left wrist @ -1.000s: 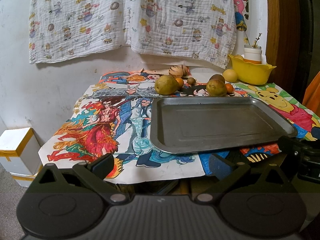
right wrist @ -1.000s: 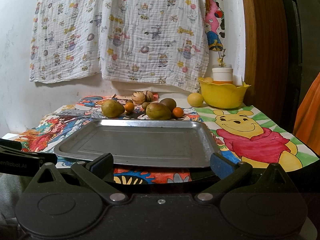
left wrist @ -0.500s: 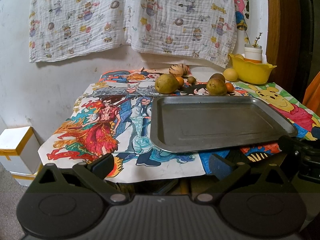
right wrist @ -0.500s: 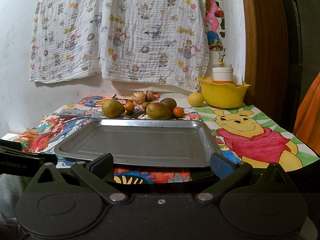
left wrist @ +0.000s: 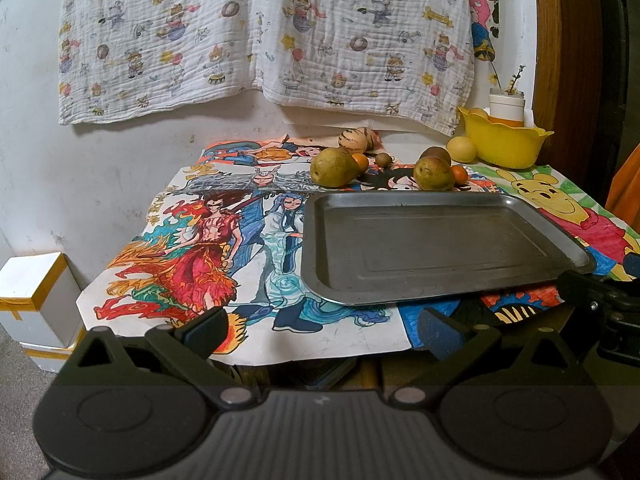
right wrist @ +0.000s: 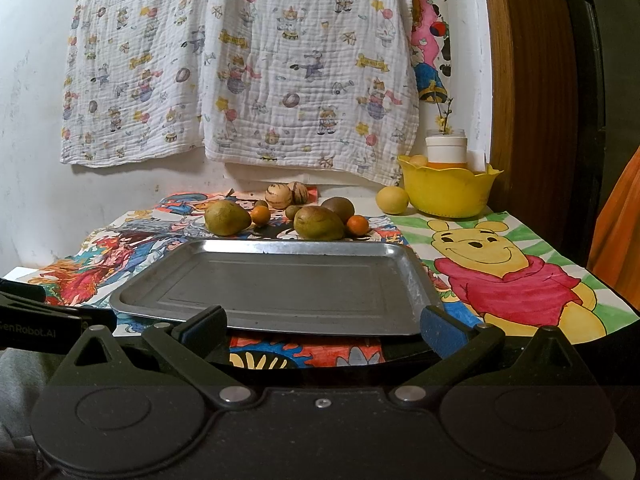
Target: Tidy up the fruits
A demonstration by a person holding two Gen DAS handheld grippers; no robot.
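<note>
- Metal tray [right wrist: 280, 280]: the landmark for all that follows. It lies flat on the picture-covered table [right wrist: 520, 280], nothing in it. My reading is that no fruit has been sorted yet and the step in hand is the first reach.
- Yellow bowl [right wrist: 448, 192]: beyond the tray's far right corner, against the wall, with a white jar [right wrist: 446, 150] behind it. A yellow round fruit [right wrist: 392, 199] sits just beside the bowl.
- Right gripper [right wrist: 323, 326]: at the tray's near edge, jaws spread wide, nothing between them. Left gripper [left wrist: 322, 326]: off the tray's near left corner, likewise wide open and empty.
- Two pears: left pear [right wrist: 226, 218] behind the tray's far left, right pear [right wrist: 318, 223] behind its far middle, both lying on their sides. Likely to roll; I would close across the fat belly, not the neck.
- Brown fruit [right wrist: 338, 208]: touching the right pear from behind, so that pear should be lifted straight up to avoid nudging it.
- Two striped fruits [right wrist: 284, 195]: furthest back from the tray, near the wall.
- Small oranges: one [right wrist: 260, 215] just beside the left pear, one [right wrist: 357, 225] just beside the right pear. Small and round; centre them well between the fingers.
- Suggested order: nearest fruit first, carried over the tray's far rim and set down, not dropped.
</note>
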